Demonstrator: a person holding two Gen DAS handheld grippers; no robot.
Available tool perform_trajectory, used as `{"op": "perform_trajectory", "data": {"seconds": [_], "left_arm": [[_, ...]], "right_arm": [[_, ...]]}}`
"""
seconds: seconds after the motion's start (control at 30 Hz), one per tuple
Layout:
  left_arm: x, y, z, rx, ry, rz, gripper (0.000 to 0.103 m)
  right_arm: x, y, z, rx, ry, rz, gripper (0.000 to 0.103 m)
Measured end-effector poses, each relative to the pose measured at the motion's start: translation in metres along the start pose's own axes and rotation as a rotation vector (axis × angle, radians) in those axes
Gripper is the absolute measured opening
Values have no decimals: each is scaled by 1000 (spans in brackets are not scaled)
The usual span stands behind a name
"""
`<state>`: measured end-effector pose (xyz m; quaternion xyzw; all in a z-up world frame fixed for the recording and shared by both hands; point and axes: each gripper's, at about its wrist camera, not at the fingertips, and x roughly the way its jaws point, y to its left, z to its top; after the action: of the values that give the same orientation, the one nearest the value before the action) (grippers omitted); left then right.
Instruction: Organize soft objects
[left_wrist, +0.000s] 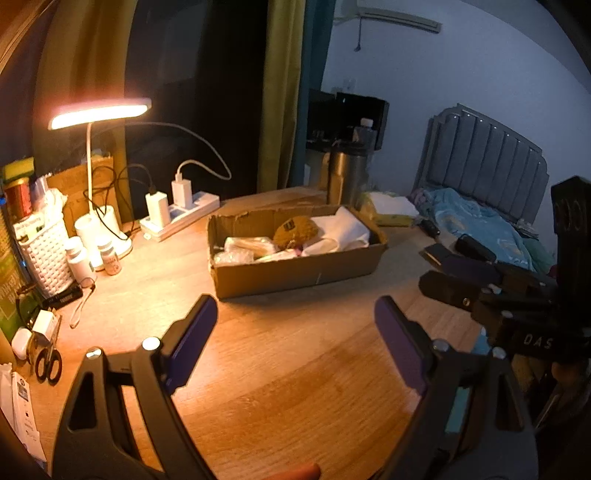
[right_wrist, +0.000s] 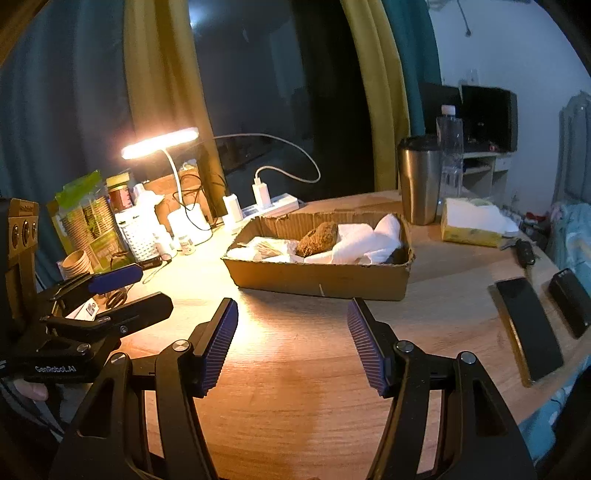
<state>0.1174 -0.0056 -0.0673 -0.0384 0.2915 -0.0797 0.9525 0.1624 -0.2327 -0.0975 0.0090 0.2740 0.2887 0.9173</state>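
Cardboard box (left_wrist: 295, 273) is seen on the wooden surface (left_wrist: 295, 369), ahead of both grippers and well apart from them. Its walls are low and ragged along the top edge. The soft things are held inside it: a brown knitted item (left_wrist: 295, 230) near the middle, rounded and coarse in texture; white folded cloth (left_wrist: 343, 230) piled at the right end, one corner raised above the rim; pale bundles (left_wrist: 245, 249) at the left end, possibly wrapped in clear film, though this is blurred.

Left gripper (left_wrist: 295, 336): jaws spread wide, nothing held, bare wood between them. Right gripper (right_wrist: 291, 347): jaws likewise spread wide and unloaded.

A lit desk lamp (left_wrist: 99, 112) is noted at the left rear, a power strip (left_wrist: 181, 218) behind the box, a steel tumbler (right_wrist: 419, 181) and tissue pack (right_wrist: 474, 221) to the right.
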Motion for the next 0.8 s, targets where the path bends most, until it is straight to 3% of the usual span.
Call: {"op": "perform_trajectory", "data": {"seconds": [0.67,0.8], "left_arm": [[-84,-24,31,61,-197,4,89],[-99,-31,36,84,-234,7,100]], "right_arm": [[-89,23,26,-72,-208,-64,65],[-101,26,27,-76,-220,-83,70]]}}
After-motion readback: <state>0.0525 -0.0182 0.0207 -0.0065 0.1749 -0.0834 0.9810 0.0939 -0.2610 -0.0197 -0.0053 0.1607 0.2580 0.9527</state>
